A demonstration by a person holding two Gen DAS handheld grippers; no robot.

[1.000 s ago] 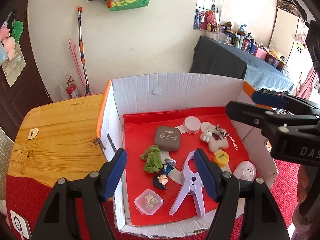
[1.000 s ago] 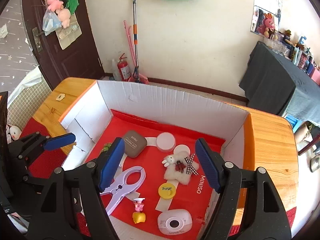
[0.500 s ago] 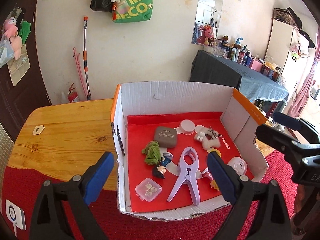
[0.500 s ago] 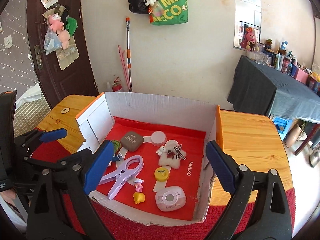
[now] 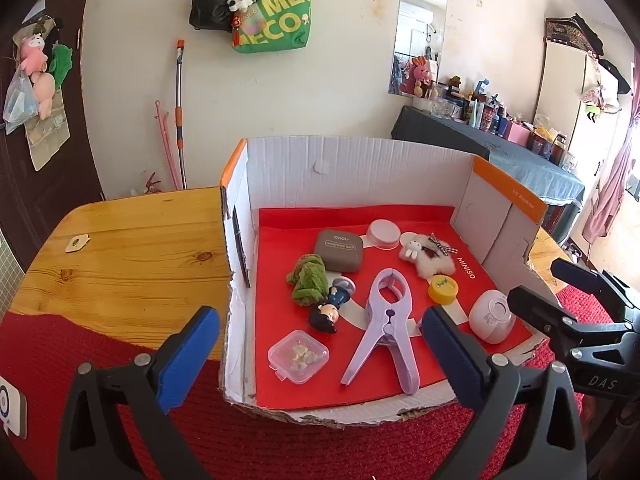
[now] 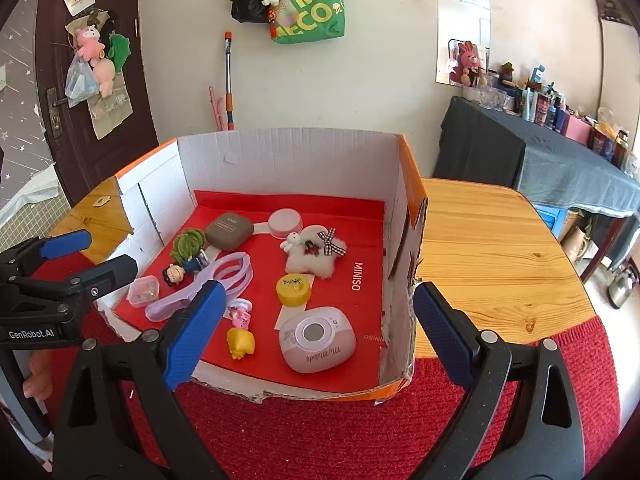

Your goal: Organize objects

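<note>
A white cardboard box (image 5: 360, 168) (image 6: 280, 156) with a red floor holds small items: a lilac clamp (image 5: 386, 320) (image 6: 224, 276), a grey-brown case (image 5: 338, 250) (image 6: 229, 230), a green plush (image 5: 306, 280), a small doll (image 5: 330, 312) (image 6: 176, 272), a clear plastic case (image 5: 298, 356), a white fluffy rabbit (image 5: 430, 256) (image 6: 314, 250), a yellow cap (image 5: 442, 289) (image 6: 294, 289) and a pink round device (image 6: 318, 338) (image 5: 492, 316). My left gripper (image 5: 320, 360) and right gripper (image 6: 312, 334) are both open and empty, held before the box's near edge.
The box stands on a wooden table (image 5: 120, 248) (image 6: 488, 248) with a red knitted cloth (image 6: 320, 432) along the near side. A small tag (image 5: 76, 243) lies on the wood at left. Each gripper shows in the other's view.
Both grippers have drawn back and up from inside the box to before its near edge, and their jaws stand wider apart. The items in the box have not moved.
</note>
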